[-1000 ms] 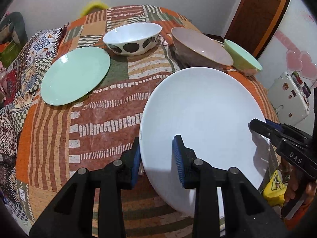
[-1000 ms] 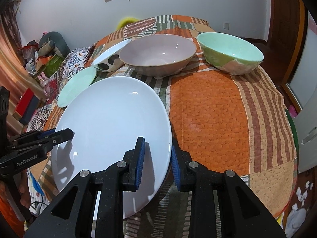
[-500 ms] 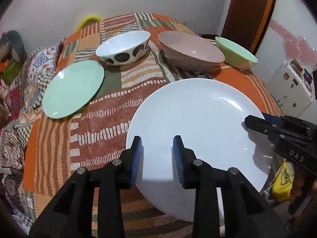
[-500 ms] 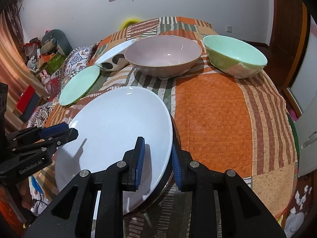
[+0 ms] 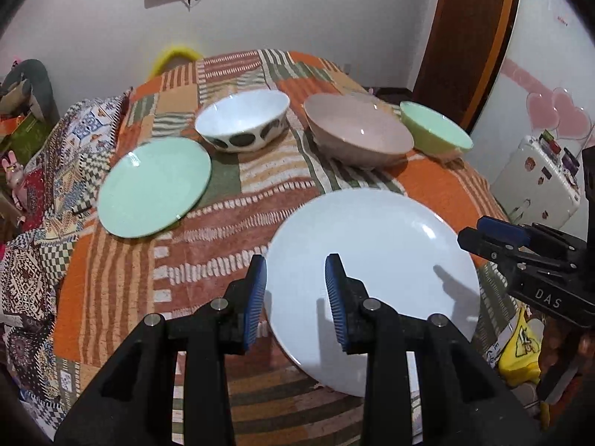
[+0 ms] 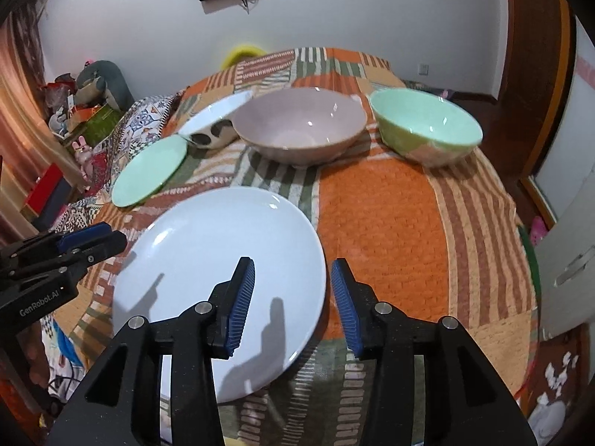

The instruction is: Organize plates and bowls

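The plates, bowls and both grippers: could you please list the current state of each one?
White plate: flat on the patchwork cloth, ungripped.
Green plate: flat on the cloth, untouched.
Spotted bowl: upright, empty.
Pink bowl: upright, empty.
Green bowl: upright, empty.
Left gripper: open, fingers straddling the white plate's rim.
Right gripper: open, fingers either side of the rim.

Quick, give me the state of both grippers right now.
Left gripper: open, holding nothing, its jaws either side of the white plate's rim.
Right gripper: open, holding nothing, also straddling the plate's rim.
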Demonstrator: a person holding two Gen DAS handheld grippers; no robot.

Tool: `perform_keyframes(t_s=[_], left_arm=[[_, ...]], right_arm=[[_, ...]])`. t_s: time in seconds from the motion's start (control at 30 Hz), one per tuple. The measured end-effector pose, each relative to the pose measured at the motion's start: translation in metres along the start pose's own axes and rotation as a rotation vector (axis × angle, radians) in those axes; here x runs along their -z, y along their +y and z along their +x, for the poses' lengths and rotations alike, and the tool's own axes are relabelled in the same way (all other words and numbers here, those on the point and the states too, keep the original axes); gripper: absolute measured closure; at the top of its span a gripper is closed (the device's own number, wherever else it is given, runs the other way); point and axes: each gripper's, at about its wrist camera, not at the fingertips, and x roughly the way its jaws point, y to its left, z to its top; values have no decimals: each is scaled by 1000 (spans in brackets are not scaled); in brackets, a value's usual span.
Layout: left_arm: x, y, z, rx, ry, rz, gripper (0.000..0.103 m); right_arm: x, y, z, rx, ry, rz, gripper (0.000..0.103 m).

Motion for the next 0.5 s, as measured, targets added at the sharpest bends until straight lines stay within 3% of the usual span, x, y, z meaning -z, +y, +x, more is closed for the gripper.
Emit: perform_keyframes(t_s=[0.2,0.27,0.5], left_arm=[[-15,23,-25,-14,-57,-48,66],[-20,34,-34,-22,-84,-72,57],[-40,77,-62,-82,-163,-118,53]], right_arm=[[-19,24,-11,-25,-58,-69,63],[-25,32,-14,-45,-78,-93,63],[-58,70,-19,-113,-160,-187,63]])
